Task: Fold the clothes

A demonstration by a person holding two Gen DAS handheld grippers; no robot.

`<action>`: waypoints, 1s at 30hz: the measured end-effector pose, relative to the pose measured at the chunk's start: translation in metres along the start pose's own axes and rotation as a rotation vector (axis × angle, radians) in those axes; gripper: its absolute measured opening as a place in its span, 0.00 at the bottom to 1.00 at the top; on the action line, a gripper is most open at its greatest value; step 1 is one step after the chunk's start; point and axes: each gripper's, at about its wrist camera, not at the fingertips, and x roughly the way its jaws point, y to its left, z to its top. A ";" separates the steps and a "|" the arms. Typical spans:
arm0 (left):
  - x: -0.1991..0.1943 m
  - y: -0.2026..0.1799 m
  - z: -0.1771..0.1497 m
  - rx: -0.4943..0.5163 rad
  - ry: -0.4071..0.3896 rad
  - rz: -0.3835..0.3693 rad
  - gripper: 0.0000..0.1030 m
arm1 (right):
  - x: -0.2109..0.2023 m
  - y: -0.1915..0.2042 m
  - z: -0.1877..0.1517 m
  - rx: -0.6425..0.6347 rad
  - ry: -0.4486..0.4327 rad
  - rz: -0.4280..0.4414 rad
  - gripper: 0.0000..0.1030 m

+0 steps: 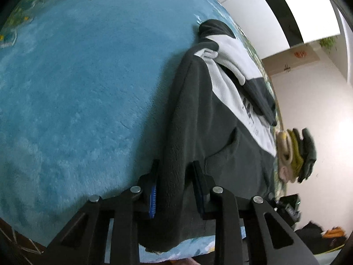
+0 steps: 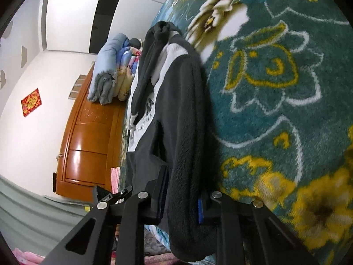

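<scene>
**Both tools pinch the fleece's side folds**

The dark fleece jacket (image 1: pixel 222 132) lies lengthwise on the blue plush blanket (image 1: pixel 77 88), its white chest panel facing up. The left tool (image 1: pixel 175 190) is closed on a thick roll of the jacket's edge near the hem, and the right tool (image 2: pixel 183 198) clamps the opposite rolled edge above the flowered part of the blanket (image 2: pixel 275 88). Gripping both sides at matching points likely keeps the garment square for the next fold. A stack of folded clothes (image 1: pixel 295 154) sits just beyond the jacket; folded quilts (image 2: pixel 110 72) rest near the wooden headboard (image 2: pixel 88 137).
</scene>
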 end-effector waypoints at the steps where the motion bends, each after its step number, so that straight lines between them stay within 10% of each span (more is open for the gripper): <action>1: 0.000 -0.003 -0.001 0.019 -0.003 0.020 0.26 | 0.001 0.000 0.000 -0.001 0.000 -0.003 0.22; 7: -0.009 -0.013 -0.004 0.037 -0.023 0.089 0.08 | -0.010 -0.004 -0.002 0.018 -0.034 -0.022 0.09; 24: -0.026 -0.005 -0.031 0.124 -0.007 0.117 0.09 | -0.039 -0.004 -0.024 -0.027 -0.001 -0.082 0.08; 30: -0.021 -0.009 -0.039 0.156 0.019 0.140 0.43 | -0.034 -0.008 -0.022 -0.027 0.015 -0.110 0.13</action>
